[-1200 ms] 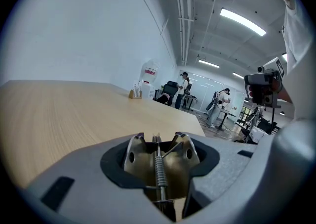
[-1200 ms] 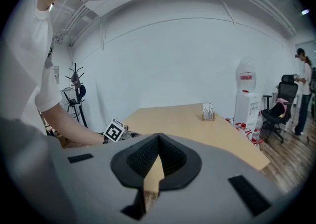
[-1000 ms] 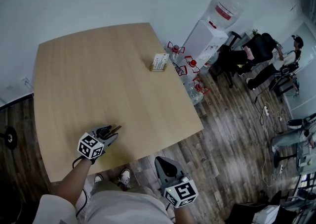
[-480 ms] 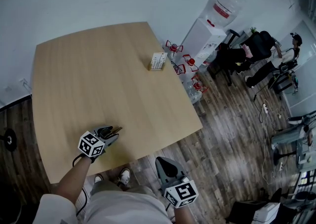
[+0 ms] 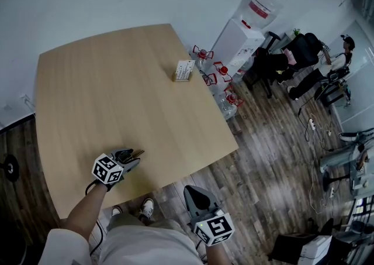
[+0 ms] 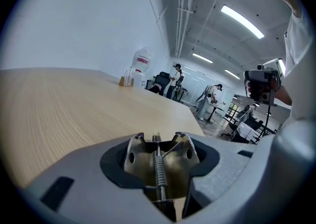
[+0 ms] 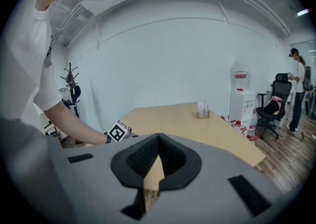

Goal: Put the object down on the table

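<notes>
My left gripper (image 5: 132,155) hovers low over the near-left part of the light wooden table (image 5: 111,88), close to its front edge. It is shut on a small brass-coloured metal clip with a spring (image 6: 157,161), which sits upright between the jaws; its tip (image 5: 138,152) pokes out ahead of the gripper. My right gripper (image 5: 197,196) hangs off the table, over the floor beside my legs. Its ribbed pads (image 7: 170,157) meet at the tips with nothing between them. The left gripper's marker cube (image 7: 118,131) also shows in the right gripper view.
A small box of cards (image 5: 184,71) stands near the table's far right edge. Beyond it are a water dispenser (image 5: 241,37) and red-capped bottles (image 5: 220,76) on the floor. People and office chairs (image 5: 310,59) are at the far right.
The head camera has drifted slightly, so the table sits a little further left in view. Both grippers stay where they were, and the clip stays in the left one.
</notes>
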